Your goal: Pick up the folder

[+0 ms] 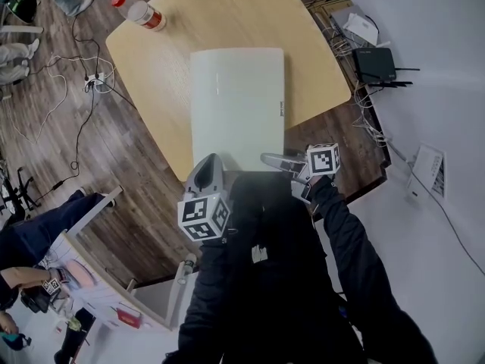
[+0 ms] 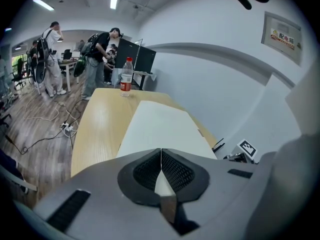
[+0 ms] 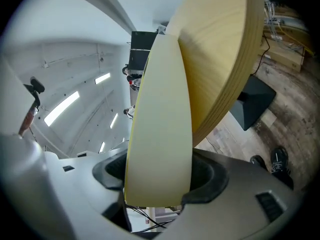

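Observation:
A white folder [image 1: 236,105] lies flat on the light wood table [image 1: 151,59], its near end over the table's near edge. My left gripper [image 1: 206,165] sits at the folder's near left end. In the left gripper view its pads [image 2: 172,170] meet, shut, and the folder [image 2: 160,126] stretches away beyond them. My right gripper [image 1: 276,160] is at the near right corner, rolled on its side. In the right gripper view the folder's thick edge [image 3: 160,124] fills the space between the jaws of the right gripper [image 3: 159,179], and both pads lie against it.
A plastic bottle with a red label [image 1: 144,14] stands at the table's far left corner. A black router [image 1: 377,64] and cables lie on the floor to the right, by the wall. More cables [image 1: 83,89] run on the left. Several people [image 2: 100,59] stand far off.

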